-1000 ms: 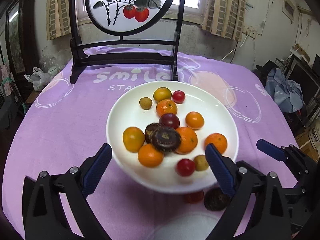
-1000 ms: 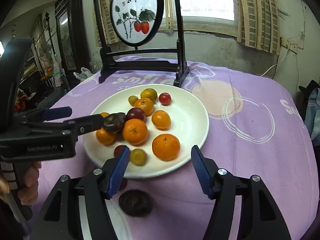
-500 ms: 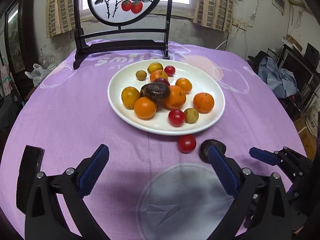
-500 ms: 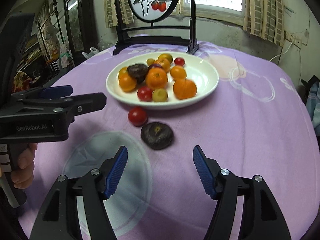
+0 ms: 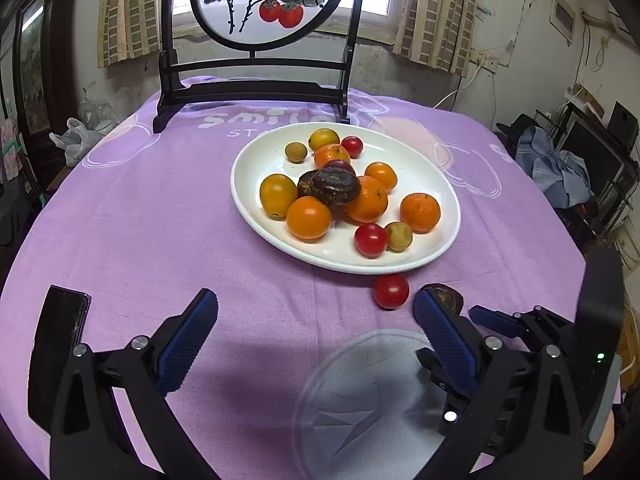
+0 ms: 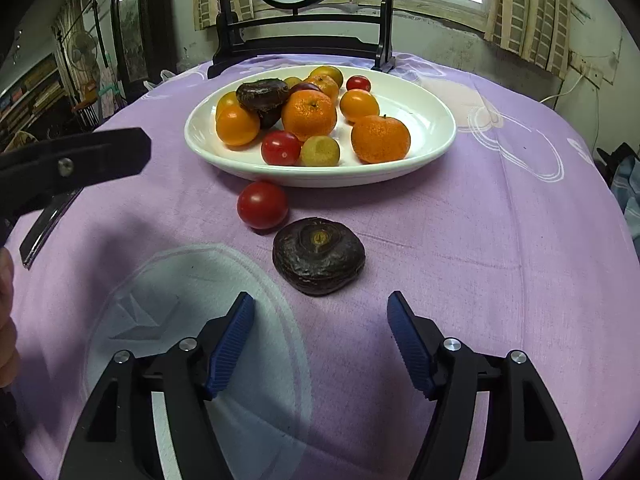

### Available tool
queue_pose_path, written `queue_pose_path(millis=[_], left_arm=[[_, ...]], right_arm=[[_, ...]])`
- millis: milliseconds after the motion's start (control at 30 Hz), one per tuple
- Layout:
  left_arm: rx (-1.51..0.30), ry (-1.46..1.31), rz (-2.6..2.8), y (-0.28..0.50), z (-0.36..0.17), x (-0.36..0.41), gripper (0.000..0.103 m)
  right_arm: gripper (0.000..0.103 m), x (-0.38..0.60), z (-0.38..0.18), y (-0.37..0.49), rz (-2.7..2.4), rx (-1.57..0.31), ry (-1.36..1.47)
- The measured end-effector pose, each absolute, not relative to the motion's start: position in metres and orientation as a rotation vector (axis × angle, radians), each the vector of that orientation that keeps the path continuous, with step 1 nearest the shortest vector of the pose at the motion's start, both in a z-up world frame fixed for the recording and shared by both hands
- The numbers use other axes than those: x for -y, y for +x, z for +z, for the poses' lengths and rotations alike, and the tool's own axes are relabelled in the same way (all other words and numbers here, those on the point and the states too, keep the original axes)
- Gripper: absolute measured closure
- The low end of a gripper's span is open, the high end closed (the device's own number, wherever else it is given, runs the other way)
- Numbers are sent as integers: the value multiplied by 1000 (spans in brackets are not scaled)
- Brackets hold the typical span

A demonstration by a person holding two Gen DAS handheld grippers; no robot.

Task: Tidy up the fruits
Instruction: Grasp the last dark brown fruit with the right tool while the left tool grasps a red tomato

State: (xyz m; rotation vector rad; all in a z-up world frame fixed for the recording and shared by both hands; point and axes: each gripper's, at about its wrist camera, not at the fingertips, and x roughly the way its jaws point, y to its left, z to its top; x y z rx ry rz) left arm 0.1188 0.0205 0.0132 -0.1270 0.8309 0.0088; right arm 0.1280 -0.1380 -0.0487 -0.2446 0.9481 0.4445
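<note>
Fruits are sitting mostly piled on white plate (image 6: pixel 436 136); red tomato (image 6: pixel 262 205) and dark flat fruit (image 6: pixel 318 255) are lying off it on purple cloth (image 6: pixel 480 240). Right gripper (image 6: pixel 320 340) is hovering wide, empty, just before dark fruit. Left gripper (image 5: pixel 316 336) wide, empty too. Risk: tomato is sitting just beside dark fruit, so a finger may be nudging it rolling.

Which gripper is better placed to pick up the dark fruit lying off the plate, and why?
Right. The right gripper is open with the dark fruit straight ahead between its fingers. From the left gripper, the fruit sits off-centre, partly behind its right finger.
</note>
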Motion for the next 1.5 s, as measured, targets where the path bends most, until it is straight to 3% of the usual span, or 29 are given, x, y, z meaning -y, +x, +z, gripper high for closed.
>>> queue_pose_path(millis=[200, 400, 833, 1500], left_arm=[[-834, -126, 3, 118, 12, -19, 5], [-855, -125, 12, 122, 7, -20, 5], [-884, -177, 17, 126, -1, -30, 5], [-976, -47, 35, 143, -41, 38, 6]], right_arm=[[31, 131, -48, 135, 432, -946, -254], [55, 123, -45, 140, 440, -940, -258], [56, 144, -30, 121, 446, -911, -218], [56, 225, -14, 88, 438, -849, -82]])
